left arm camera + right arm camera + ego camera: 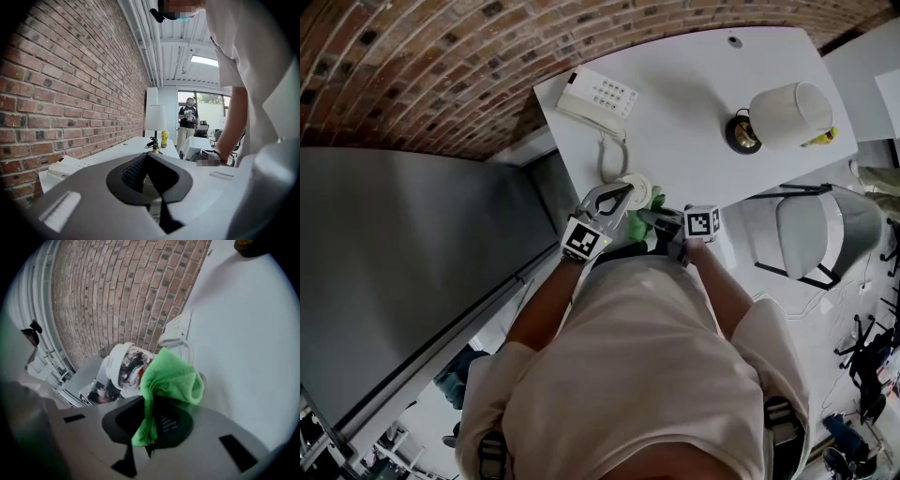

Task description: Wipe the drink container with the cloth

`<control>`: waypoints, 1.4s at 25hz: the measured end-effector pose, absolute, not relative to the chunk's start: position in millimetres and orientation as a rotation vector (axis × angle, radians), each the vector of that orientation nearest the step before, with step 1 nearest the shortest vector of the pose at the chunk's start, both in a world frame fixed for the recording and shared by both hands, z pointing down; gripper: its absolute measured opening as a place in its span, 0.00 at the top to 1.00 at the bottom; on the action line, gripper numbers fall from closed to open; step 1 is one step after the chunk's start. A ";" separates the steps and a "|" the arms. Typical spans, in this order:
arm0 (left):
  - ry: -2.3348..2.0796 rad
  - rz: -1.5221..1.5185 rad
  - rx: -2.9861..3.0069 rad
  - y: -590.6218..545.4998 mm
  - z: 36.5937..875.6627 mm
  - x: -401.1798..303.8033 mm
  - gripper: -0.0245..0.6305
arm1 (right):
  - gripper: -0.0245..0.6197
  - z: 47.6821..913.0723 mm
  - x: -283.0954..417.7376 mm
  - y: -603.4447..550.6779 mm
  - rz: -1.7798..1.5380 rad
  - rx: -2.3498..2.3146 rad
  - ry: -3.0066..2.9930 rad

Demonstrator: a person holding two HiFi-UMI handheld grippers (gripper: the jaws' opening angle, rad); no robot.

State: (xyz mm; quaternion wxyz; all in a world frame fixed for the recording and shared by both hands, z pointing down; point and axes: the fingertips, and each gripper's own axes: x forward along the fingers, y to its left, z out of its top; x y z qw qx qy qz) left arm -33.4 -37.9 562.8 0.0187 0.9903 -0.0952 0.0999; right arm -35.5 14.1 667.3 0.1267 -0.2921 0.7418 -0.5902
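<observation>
Left tongs (613, 198) clamp white-lidded printed drink container (123, 364); right tongs (149, 423) pinch green cloth (172, 378) touching it.

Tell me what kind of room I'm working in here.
Probably an office: a white desk carrying a corded phone and a table lamp, an office chair beside it, along a brick wall.

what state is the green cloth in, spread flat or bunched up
Bunched up: the green microfibre cloth hangs crumpled, clamped in the right gripper, beside the white printed drink container.
</observation>
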 end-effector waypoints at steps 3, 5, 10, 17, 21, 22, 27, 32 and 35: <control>-0.281 0.302 3.102 -37.5 563.0 -32.2 0.98 | 0.90 645.9 -39.3 12.9 -1.651 -0.825 2.227; -0.279 0.306 3.103 -37.5 563.5 -31.6 0.98 | 0.90 638.3 -39.0 14.0 -1.627 -0.822 2.264; -0.287 0.313 3.089 -38.3 566.2 -32.3 0.98 | 0.90 616.0 -40.4 13.0 -1.545 -0.786 2.280; -0.294 0.335 3.082 -36.9 569.1 -32.4 0.98 | 0.90 610.7 -36.9 11.9 -1.530 -0.791 2.280; -0.291 0.328 3.093 -37.0 569.1 -31.5 0.98 | 0.90 609.7 -36.9 11.8 -1.544 -0.804 2.275; -0.298 0.315 3.092 -37.4 567.6 -31.0 0.98 | 0.90 608.5 -37.2 11.6 -1.547 -0.814 2.279; -0.347 0.314 3.064 -39.6 566.8 -32.0 0.98 | 0.90 610.2 -34.7 15.8 -1.562 -0.910 2.333; -0.391 0.315 3.000 -40.0 566.1 -33.2 0.98 | 0.90 596.7 -13.8 16.3 -1.452 -1.119 2.447; -0.436 0.318 2.949 -39.6 565.8 -31.8 0.97 | 0.90 583.4 7.0 12.6 -1.372 -1.214 2.468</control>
